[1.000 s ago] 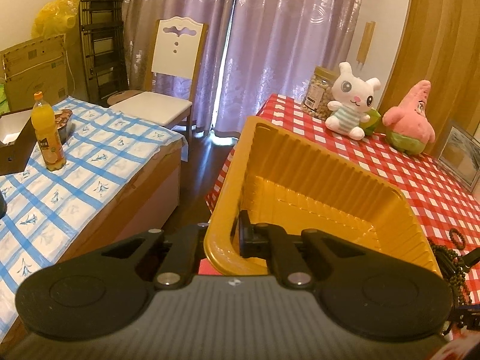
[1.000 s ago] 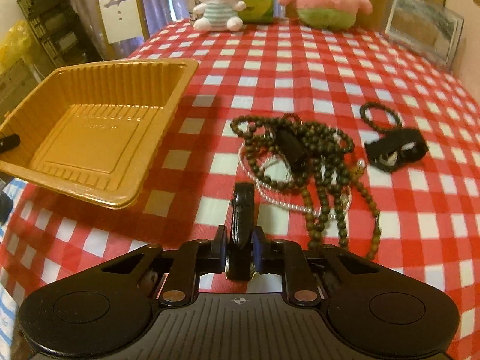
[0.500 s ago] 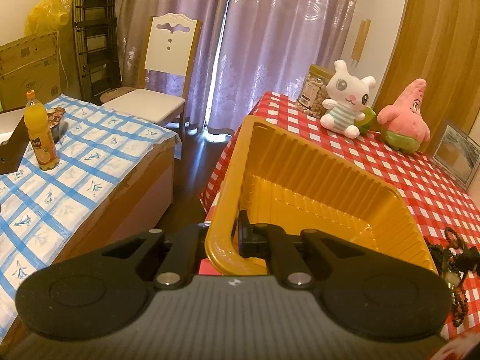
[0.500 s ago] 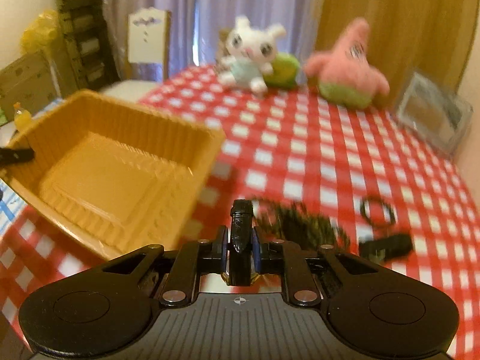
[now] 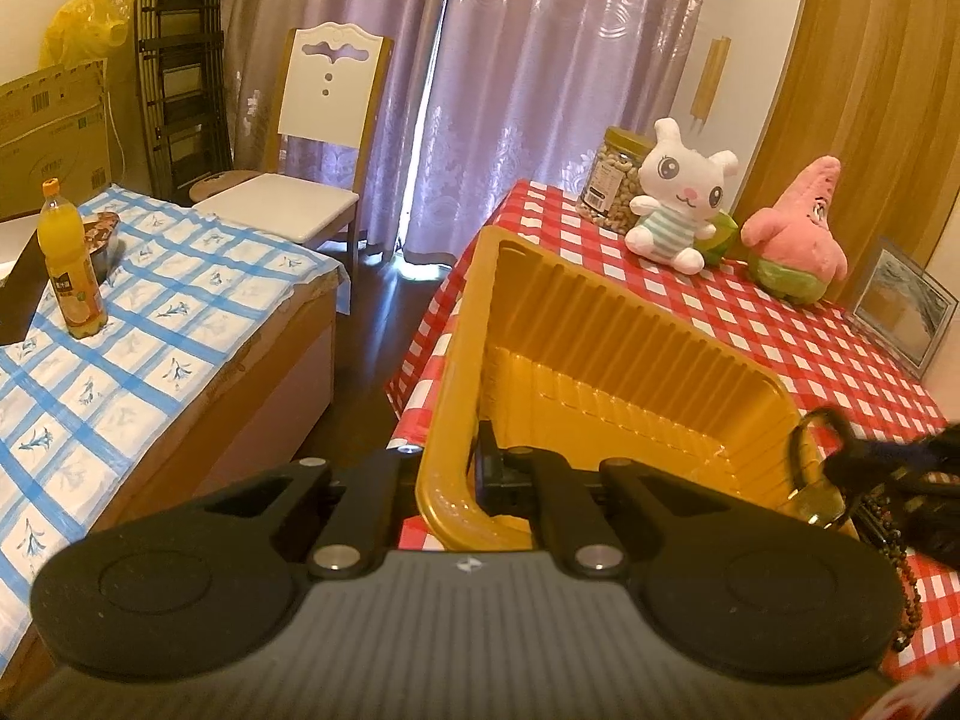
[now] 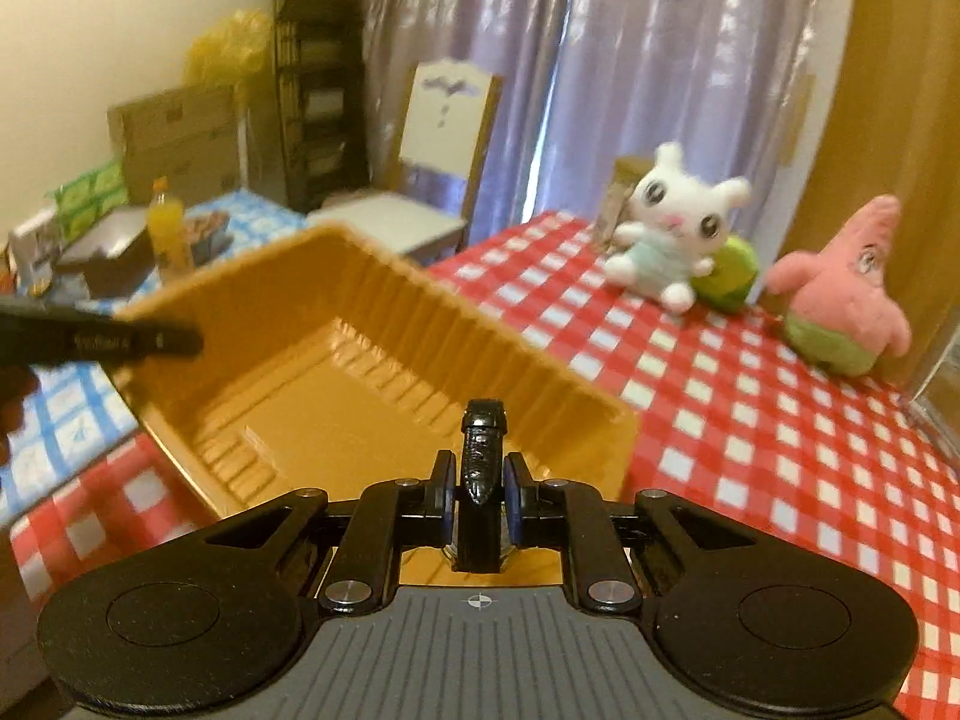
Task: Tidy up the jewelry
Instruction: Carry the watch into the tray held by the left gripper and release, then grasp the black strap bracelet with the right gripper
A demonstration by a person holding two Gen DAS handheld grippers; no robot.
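My left gripper is clamped on the near rim of the yellow tray, one finger inside the wall and one outside, jaws fully closed on the thin plastic. The tray is tilted, its far wall higher than the near one, and it sits at the corner of the red checked table straight ahead of that gripper.

My right gripper grips a black watch strap between its pads; the strap stands up out of the jaws, with a metal piece visible just below them. Directly ahead of and below this gripper lies the tray's open floor, with nothing seen in it. In the left wrist view the right gripper appears at the tray's right-hand edge, blurred, with a metal clasp hanging at the rim.

Dark bead strands lie on the cloth right of my left gripper, partly hidden.
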